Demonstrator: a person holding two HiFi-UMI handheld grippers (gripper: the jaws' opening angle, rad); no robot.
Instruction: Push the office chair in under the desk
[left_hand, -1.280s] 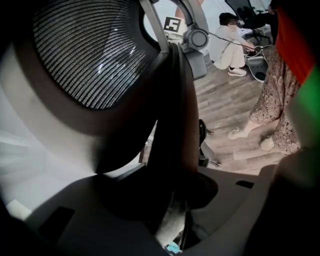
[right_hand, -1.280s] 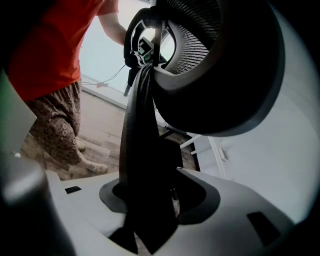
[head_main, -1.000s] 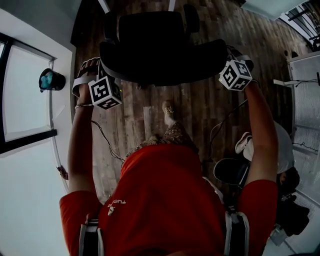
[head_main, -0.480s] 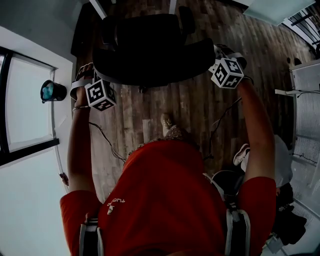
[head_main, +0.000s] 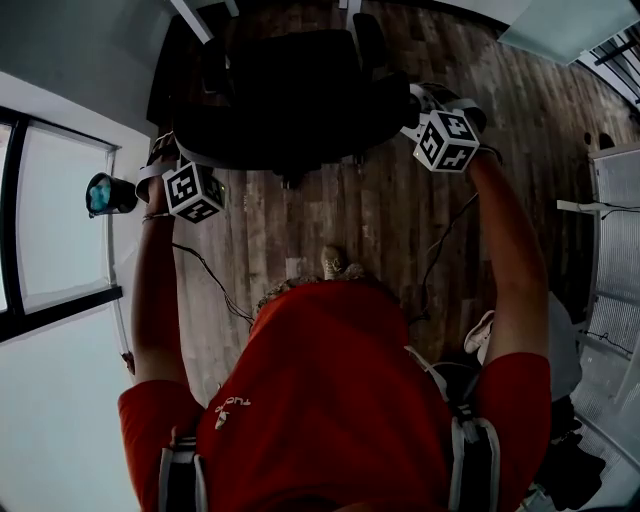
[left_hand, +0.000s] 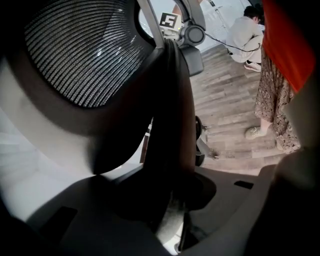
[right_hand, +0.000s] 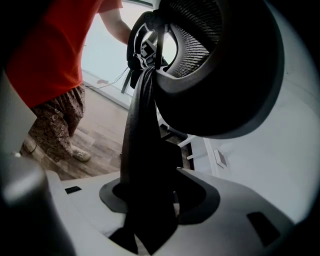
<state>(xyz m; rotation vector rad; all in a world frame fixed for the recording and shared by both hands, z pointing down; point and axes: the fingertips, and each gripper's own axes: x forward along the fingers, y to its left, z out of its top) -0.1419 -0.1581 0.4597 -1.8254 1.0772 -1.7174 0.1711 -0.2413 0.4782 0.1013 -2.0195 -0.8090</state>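
Observation:
The black office chair (head_main: 290, 100) stands at the top of the head view, its seat between two white desk legs (head_main: 188, 14). My left gripper (head_main: 165, 152) holds the left edge of the backrest (left_hand: 170, 125). Its jaws are closing, with that edge between them and the pads against it. The right gripper (head_main: 415, 102) is clamped on the backrest's right edge (right_hand: 142, 135), jaws steady. In the gripper views the mesh headrest (left_hand: 80, 50) (right_hand: 200, 25) looms above each of my grippers (left_hand: 170, 200) (right_hand: 150, 210). The chair's base and wheels are mostly hidden.
Wooden floor with a cable (head_main: 210, 280) trailing at the left. A window (head_main: 50, 220) lines the left wall, with a dark round object (head_main: 105, 192) by it. Another person (head_main: 565, 325) (left_hand: 242, 32) crouches on the floor at the right, near a white cabinet (head_main: 615, 200).
The chair and both grippers have moved forward, up the head view and further in between the desk legs. The person holding the grippers has stepped after it.

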